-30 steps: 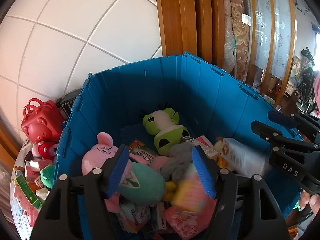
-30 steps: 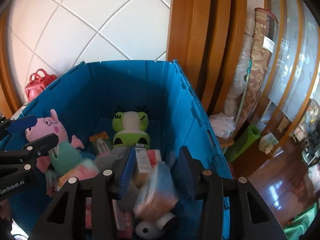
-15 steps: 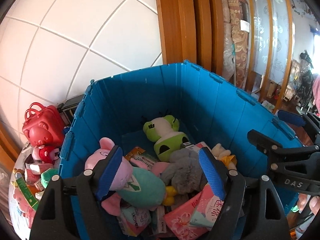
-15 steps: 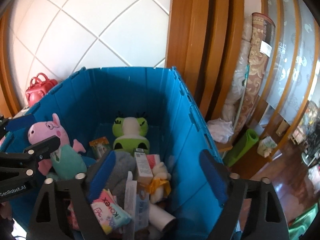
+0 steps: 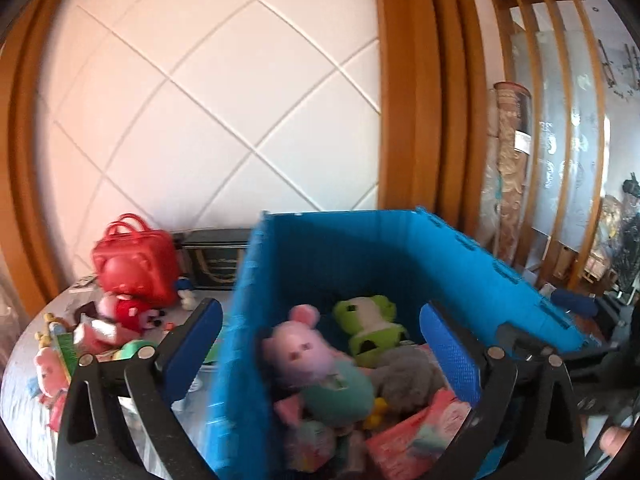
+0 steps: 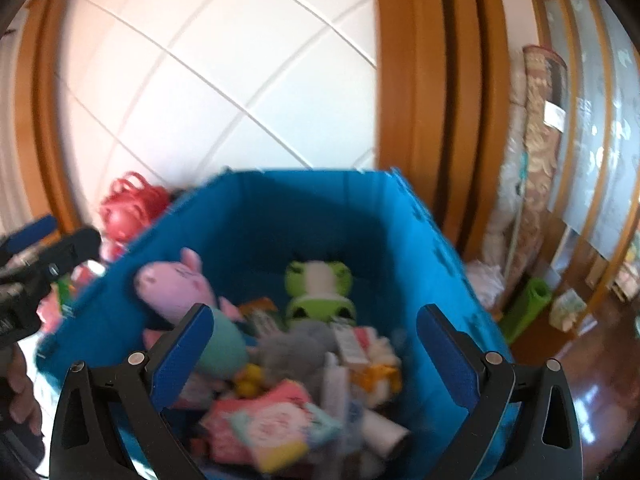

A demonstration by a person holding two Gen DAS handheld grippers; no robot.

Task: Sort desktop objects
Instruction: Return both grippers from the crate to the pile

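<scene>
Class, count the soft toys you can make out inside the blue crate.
3: a pink pig at the left wall, a green frog at the back, and a grey plush in the middle of the blue crate. Others may be buried in the pile.

Both packets now lie in the blue crate (image 6: 120, 320); left gripper (image 5: 320, 344) and right gripper (image 6: 314, 344) are opening, empty, pulled back

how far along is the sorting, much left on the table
Done: the blue bin already holds a pink pig toy, a green frog toy and pink packets. In hand: nothing; the left gripper and right gripper are both opening with nothing gripped. Left: the red case and small toys remain on the table.
</scene>
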